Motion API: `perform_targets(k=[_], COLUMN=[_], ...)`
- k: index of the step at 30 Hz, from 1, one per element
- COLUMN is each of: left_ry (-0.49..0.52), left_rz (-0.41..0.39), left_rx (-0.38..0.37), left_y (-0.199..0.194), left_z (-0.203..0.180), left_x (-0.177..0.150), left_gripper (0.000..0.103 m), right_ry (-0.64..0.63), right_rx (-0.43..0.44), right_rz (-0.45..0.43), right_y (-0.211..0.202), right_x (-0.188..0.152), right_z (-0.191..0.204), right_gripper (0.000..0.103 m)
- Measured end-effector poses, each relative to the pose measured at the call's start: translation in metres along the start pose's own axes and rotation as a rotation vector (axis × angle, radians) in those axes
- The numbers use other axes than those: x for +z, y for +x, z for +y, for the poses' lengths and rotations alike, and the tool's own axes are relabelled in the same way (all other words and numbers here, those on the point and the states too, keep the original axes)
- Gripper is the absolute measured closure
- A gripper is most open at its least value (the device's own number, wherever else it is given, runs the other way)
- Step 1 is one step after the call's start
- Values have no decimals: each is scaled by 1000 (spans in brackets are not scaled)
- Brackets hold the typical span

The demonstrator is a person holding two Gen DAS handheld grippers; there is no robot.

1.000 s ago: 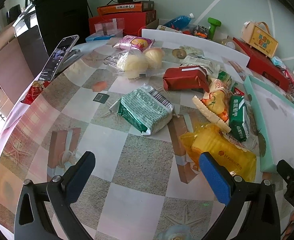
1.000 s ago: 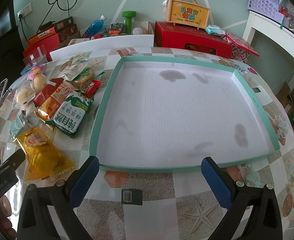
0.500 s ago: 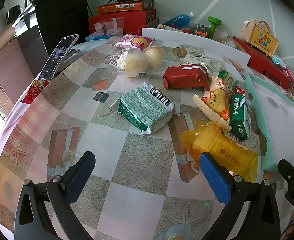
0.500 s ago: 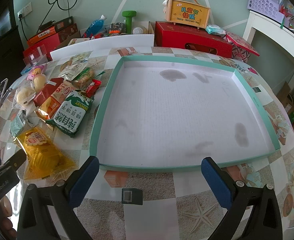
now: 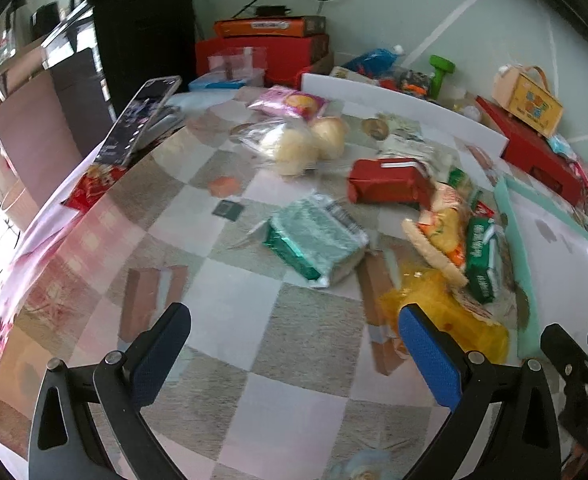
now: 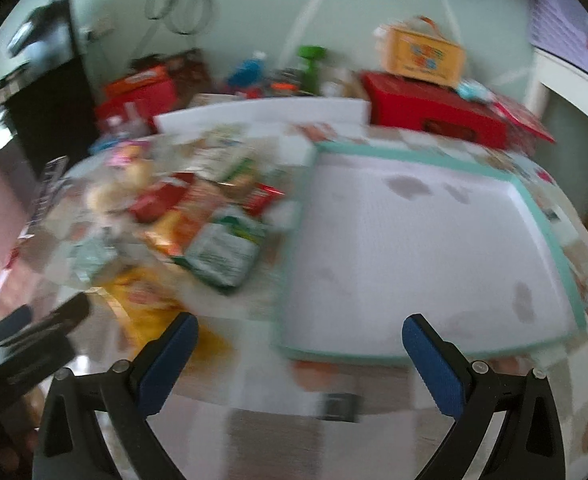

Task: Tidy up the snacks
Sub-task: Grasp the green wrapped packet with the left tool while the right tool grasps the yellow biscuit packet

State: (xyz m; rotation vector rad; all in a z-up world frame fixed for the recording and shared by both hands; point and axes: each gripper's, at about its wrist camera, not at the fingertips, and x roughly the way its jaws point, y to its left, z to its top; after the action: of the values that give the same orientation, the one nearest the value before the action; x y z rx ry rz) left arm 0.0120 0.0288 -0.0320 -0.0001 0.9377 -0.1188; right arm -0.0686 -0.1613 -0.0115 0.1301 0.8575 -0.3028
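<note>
Snacks lie heaped on the desk [image 5: 222,308] ahead of the left hand-held gripper [image 5: 294,344], whose jaws are spread with nothing between them. The green wafer pack [image 5: 318,240] straight ahead looks light and crushable, best pinched across its short sides; the yellow bag [image 5: 450,316] by the right finger is probably soft and slippery. In the blurred right wrist view, the right hand-held gripper [image 6: 300,348] is also spread and empty, level above the desk, with the teal-rimmed tray [image 6: 550,236] just ahead and the snack pile [image 6: 198,216] ahead-left.

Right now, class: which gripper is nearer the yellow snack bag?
Left. The left gripper has the yellow snack bag touching its right fingertip; the right gripper hangs mostly before the tray.
</note>
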Motion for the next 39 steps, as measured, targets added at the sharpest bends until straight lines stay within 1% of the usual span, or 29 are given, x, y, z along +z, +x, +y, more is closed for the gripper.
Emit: perform_targets(k=[3,6,9,13,19,23,27,30,32,34,35,36,38,39], left_ry=[-39,-68,-86,-101,-85,-78,-74,-84,-94,-103,-104,-105,-111,-113], left_rz=[9,18,44,66,85,111,144,168,166,158,159,158,153,148], left_rx=[20,40,55,44,18,-13,0,16,10,-3,-5,-9,-14,-18], left_y=[1,2,8,15,22,33,49,60,64,65,67,68,68,67], left_z=[13,24,30,34,25,15,7,3,2,2,2,2,3,3], left_x=[3,7,11,21,36,46,53,57,58,58,57,56,56,55], left_gripper=[0,0,0,0,0,0,0,0,0,0,0,0,1,3], right_ry=[-67,-102,-113,-111,-127,-155,-169,-176,-185,-194,-196,-197,-198,-197], right_rx=[54,84,99,112,122,111,114,120,127,139,142,146,149,151], right_rz=[-23,-19,6,49,99,95,106,104,99,94,92,90,86,84], right_y=[0,7,18,34,51,55,59,60,60,58,58,57,56,56], right_x=[2,4,6,9,8,7,5,5,5,5,4,4,4,4], right_z=[26,45,52,54,58,65,69,71,72,75,76,76,77,77], right_gripper=[0,0,0,0,0,0,1,8,13,22,24,30,32,34])
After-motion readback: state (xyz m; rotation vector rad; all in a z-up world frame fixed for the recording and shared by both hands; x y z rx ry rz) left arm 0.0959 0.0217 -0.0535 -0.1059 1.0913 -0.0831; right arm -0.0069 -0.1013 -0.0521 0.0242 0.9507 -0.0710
